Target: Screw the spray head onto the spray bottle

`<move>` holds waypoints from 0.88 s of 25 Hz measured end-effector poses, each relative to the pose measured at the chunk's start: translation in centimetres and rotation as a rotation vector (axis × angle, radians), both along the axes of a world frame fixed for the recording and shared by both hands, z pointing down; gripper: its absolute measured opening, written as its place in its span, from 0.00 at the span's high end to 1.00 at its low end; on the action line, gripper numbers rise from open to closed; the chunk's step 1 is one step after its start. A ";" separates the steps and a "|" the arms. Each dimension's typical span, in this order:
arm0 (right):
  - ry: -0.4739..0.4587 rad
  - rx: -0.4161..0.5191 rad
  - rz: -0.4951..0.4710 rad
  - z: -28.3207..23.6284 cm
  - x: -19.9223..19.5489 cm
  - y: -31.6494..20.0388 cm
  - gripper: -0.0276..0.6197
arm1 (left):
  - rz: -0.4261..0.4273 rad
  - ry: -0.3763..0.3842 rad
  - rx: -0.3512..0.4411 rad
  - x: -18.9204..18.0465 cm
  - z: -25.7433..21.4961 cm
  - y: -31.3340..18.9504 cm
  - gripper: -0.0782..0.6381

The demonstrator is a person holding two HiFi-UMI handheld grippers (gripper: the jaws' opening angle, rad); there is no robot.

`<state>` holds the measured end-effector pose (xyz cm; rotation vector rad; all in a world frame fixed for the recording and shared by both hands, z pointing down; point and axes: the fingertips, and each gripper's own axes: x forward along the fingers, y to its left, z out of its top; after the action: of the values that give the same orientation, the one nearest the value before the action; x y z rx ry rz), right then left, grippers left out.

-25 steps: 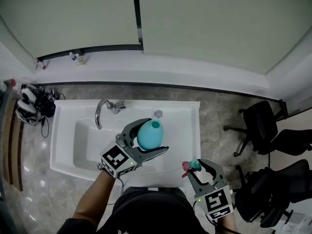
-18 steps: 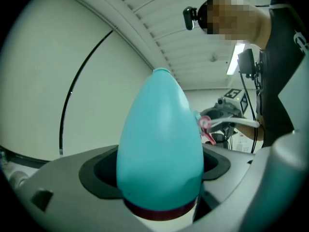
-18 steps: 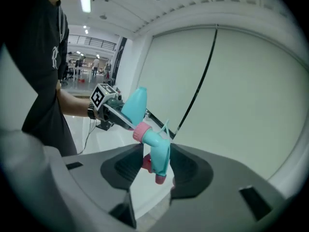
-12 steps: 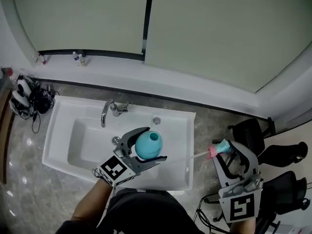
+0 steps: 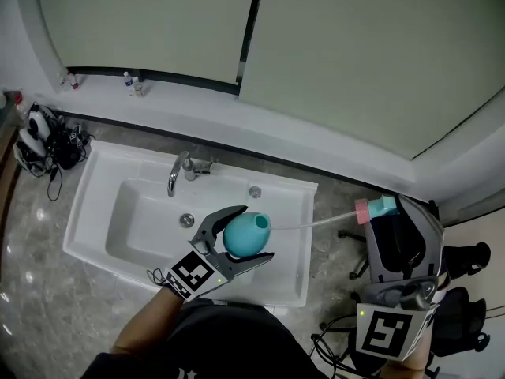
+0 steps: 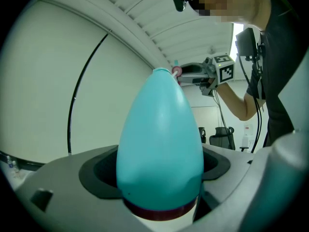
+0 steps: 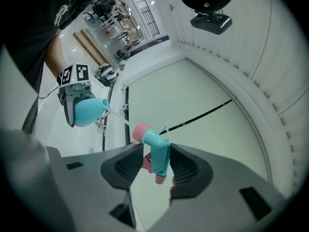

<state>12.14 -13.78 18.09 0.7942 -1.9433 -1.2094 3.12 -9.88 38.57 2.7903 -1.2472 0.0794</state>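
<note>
teal plastic is clamped in both tools. the left gripper (image 5: 254, 234) is closed on the spray bottle (image 5: 245, 235), a smooth teardrop-shaped body held over the front edge of the white sink (image 5: 134, 219). in the left gripper view the spray bottle (image 6: 159, 149) fills the space between the jaws, with its dark red base band nearest the camera. its long axis runs along the jaws, and it tapers to a narrow neck at the far end. from the head view its open mouth points to the picture's right and slightly up, towards the other tool.

the right gripper (image 5: 388, 210) is held well off to the right, beyond the sink and above a dark office chair (image 5: 392, 243), and grips the spray head (image 5: 383, 206). in the right gripper view the spray head (image 7: 157, 153) sits pinched between the two pads. its pink collar (image 7: 141, 132) angles up and left, and its pink trigger and nozzle end hang below. a thin clear dip tube (image 5: 312, 223) runs from the collar in an almost level line across the gap and reaches the bottle's mouth. collar and neck are well apart, so the head is not yet screwed on.

a chrome faucet (image 5: 175, 176) stands at the back of the sink, behind the bottle.
</note>
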 end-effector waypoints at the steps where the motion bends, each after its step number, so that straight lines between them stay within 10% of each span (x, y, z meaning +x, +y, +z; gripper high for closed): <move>1: 0.009 0.019 -0.004 -0.3 -0.3 0.0 0.70 | -0.005 -0.001 -0.003 -0.1 0.1 -0.1 0.29; 22: 0.250 0.145 -0.184 4.6 -6.7 3.0 0.70 | -0.004 -0.090 -0.008 0.5 1.0 0.6 0.29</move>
<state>5.40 -10.75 22.64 0.5144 -1.7673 -1.4974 3.62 -9.26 39.61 2.8067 -1.2679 0.2117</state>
